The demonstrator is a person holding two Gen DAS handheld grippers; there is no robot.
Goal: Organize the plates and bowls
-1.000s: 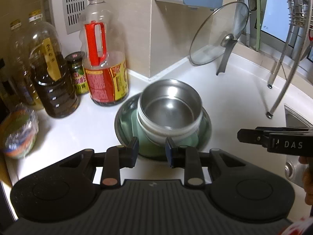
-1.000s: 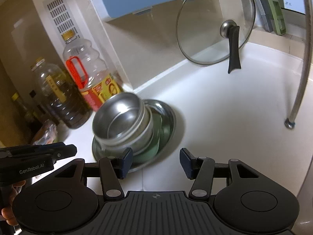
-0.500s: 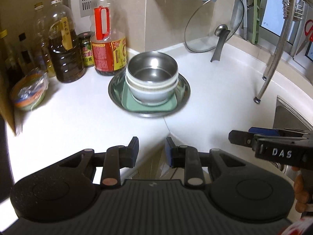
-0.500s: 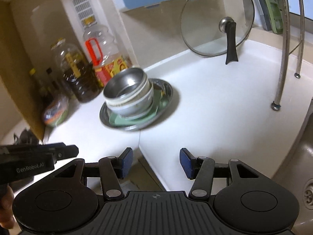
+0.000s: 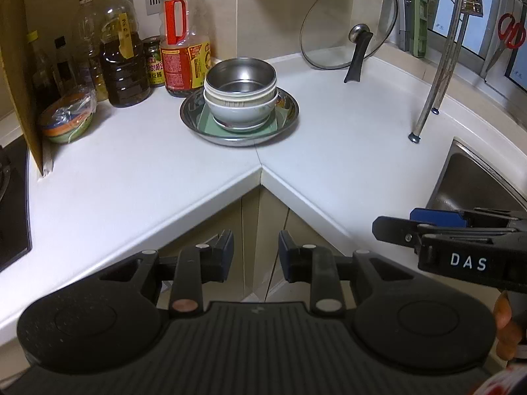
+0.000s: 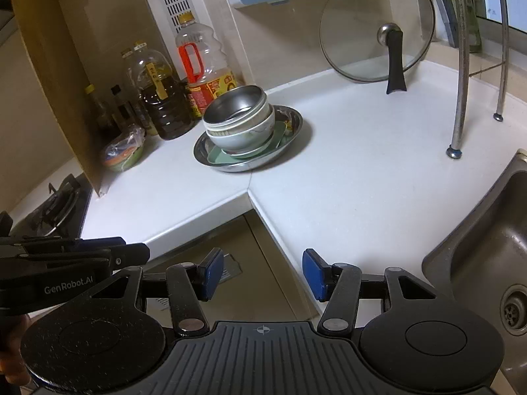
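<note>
Stack: steel bowl [image 5: 240, 75] nested atop white bowls on steel plate [image 5: 239, 121].
Grippers: left gripper [image 5: 256, 253] and right gripper [image 6: 260, 273] parted, empty.
Advice: stack best left undisturbed.

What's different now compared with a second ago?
Both grippers, left and right, have backed away from the stack of bowls on the round steel plate, now past the white counter's edge. Nothing gripped or released. The stack and jaw openings are unchanged.

The black plastic right gripper [image 5: 467, 247] carried white letters "DAS"; the black plastic left gripper [image 6: 66, 273] read "GenRobot.AI".
</note>
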